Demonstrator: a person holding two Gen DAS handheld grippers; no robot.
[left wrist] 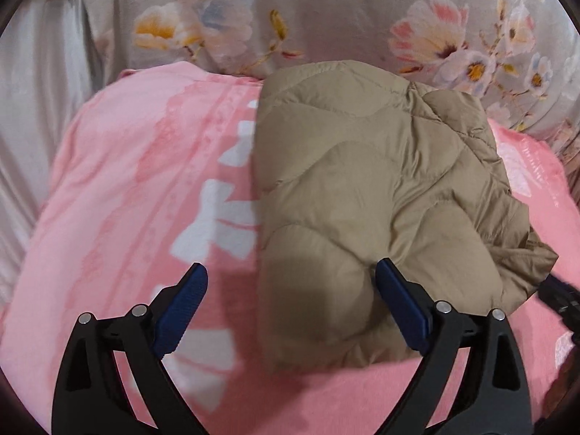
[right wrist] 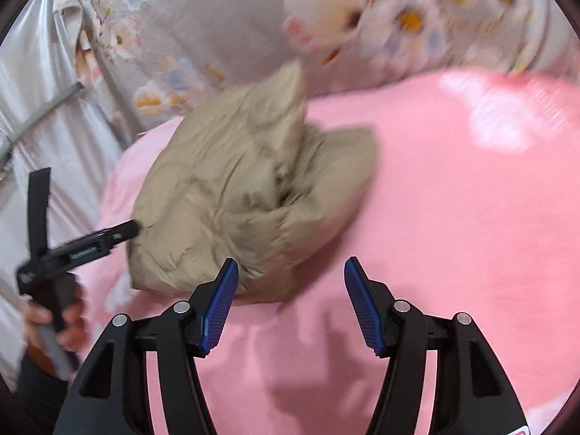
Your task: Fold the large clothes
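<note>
A tan quilted puffer jacket (left wrist: 362, 195) lies folded into a thick, lumpy bundle on a pink blanket (left wrist: 127, 181) printed with white shapes, its far edge close to a grey floral quilt (left wrist: 326, 11) bunched along the back of the bed. In the left wrist view, the left gripper (left wrist: 291, 279) stands wide open over the bundle's near left corner: its right blue pad rests against or just above the padded cloth, while its left pad hangs over bare pink blanket, and neither presses the fabric between them. The dark tip of the other tool shows at the right edge of that view, beside the jacket's loose, crumpled right side. In the right wrist view, which is blurred by motion, the right gripper (right wrist: 291, 272) is partly open with nothing between its pads; its left finger overlaps the bundle's near edge, and whether it touches cannot be told, while its right finger sits over the blanket. A flap of the jacket sticks up toward the quilt there. At the left of that view, a hand (right wrist: 54, 322) grasps the handle of the left tool, whose black finger reaches the jacket's left side. Pale satin fabric (right wrist: 43, 83) hangs behind it.
</note>
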